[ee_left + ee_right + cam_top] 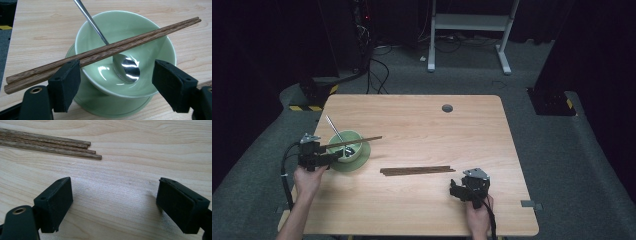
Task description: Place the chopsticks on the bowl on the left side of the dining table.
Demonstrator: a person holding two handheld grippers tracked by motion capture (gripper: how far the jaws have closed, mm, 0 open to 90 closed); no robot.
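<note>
Two chopsticks (105,51) lie as a pair across the rim of the bowl (160,42), overhanging it on both sides; a resting position, likely set there deliberately since the rim gives two support points. The left tool (323,159) sits just beside the bowl with jaws wide, nothing between them; in the left gripper view the near ends of the pair pass just above one jaw, contact unclear. The bowl is pale green glazed ceramic, smooth and glossy, round with flared walls, standing on a matching plate (112,110). A steel spoon (126,68) leans inside, its polished oval head at the bottom and its thin handle out over the far rim. Further sticks (417,171) lie loose and parallel mid-worktop (422,120), well apart from the bowl; the right gripper view shows three squared ends, dark brown wood with visible grain. The right tool (468,189) rests near their right end, jaws wide and empty, probably staged to pick them up next. The worktop is light wood-grain laminate with rounded corners. Jaw pads look matte black.
</note>
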